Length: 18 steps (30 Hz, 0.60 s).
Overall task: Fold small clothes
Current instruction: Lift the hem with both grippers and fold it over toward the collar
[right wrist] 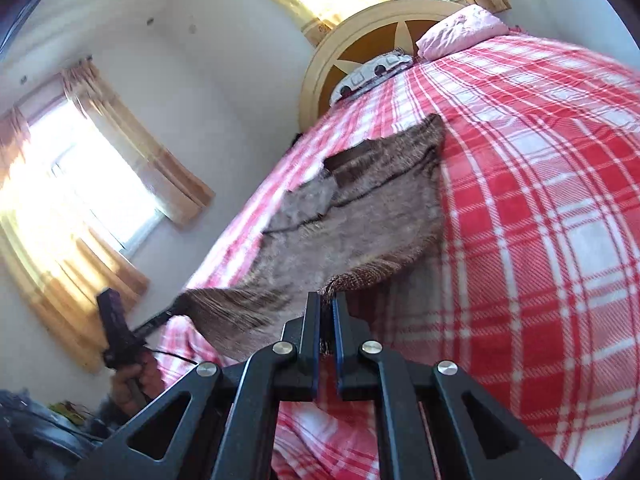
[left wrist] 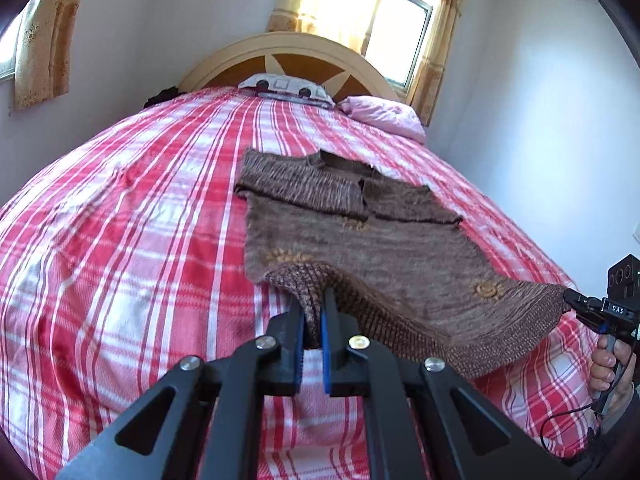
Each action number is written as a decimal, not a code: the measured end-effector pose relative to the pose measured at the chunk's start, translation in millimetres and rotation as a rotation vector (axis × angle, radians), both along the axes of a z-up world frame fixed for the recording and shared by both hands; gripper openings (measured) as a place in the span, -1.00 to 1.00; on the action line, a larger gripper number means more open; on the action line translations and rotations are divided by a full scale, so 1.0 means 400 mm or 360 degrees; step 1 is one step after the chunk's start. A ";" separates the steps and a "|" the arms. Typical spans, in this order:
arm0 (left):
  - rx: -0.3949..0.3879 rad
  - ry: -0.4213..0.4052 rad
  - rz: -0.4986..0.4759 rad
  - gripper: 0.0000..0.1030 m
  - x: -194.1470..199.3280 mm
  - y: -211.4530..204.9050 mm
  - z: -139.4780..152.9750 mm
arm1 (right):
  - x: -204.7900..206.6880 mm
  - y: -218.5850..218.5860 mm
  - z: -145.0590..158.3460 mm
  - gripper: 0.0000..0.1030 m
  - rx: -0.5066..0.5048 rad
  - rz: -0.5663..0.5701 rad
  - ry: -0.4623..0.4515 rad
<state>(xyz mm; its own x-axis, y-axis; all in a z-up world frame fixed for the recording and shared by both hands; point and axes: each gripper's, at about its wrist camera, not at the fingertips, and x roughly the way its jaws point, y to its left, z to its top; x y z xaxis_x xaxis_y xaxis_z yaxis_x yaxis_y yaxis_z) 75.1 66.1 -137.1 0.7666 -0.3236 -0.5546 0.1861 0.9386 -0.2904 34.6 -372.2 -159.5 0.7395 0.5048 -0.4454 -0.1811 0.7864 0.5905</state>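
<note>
A small brown knitted sweater [left wrist: 360,232] lies on the red plaid bed [left wrist: 140,240], sleeves folded across its chest, collar toward the headboard. My left gripper [left wrist: 313,304] is shut on the near left corner of its ribbed hem and lifts it. My right gripper [left wrist: 570,298] shows at the right, shut on the other hem corner. In the right wrist view my right gripper [right wrist: 327,304] pinches the hem, the sweater [right wrist: 360,216] stretches away over the bed [right wrist: 540,220], and my left gripper [right wrist: 172,312] holds the far corner.
A curved wooden headboard [left wrist: 288,46] stands at the far end with a patterned pillow [left wrist: 286,84] and a pink pillow [left wrist: 384,114]. Curtained windows [left wrist: 400,28] are behind and on the left wall. White walls run close along the bed's right side.
</note>
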 end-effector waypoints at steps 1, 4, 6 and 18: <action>-0.0012 -0.0006 0.0003 -0.87 0.011 0.003 0.006 | 0.008 0.000 0.007 -0.91 0.0009 -0.0001 -0.0010; -0.0045 -0.0007 0.0013 -0.87 0.055 0.011 0.018 | 0.046 0.002 0.040 -0.91 0.0006 -0.0007 -0.0045; -0.0052 -0.0010 0.0017 -0.87 0.083 0.014 0.027 | 0.071 -0.002 0.062 -0.91 0.0005 -0.0013 -0.0071; -0.0032 -0.0129 0.0040 -0.87 0.283 -0.002 0.111 | 0.271 -0.041 0.126 -0.91 0.0006 -0.0081 -0.0090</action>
<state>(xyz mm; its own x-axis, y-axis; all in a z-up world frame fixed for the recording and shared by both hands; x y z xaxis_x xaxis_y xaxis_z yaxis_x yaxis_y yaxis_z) 188.3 65.4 -92.8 0.8167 -0.3138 -0.4842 0.1859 0.9376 -0.2940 143.0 -388.8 -109.0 0.7882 0.4673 -0.4004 -0.1738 0.7932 0.5836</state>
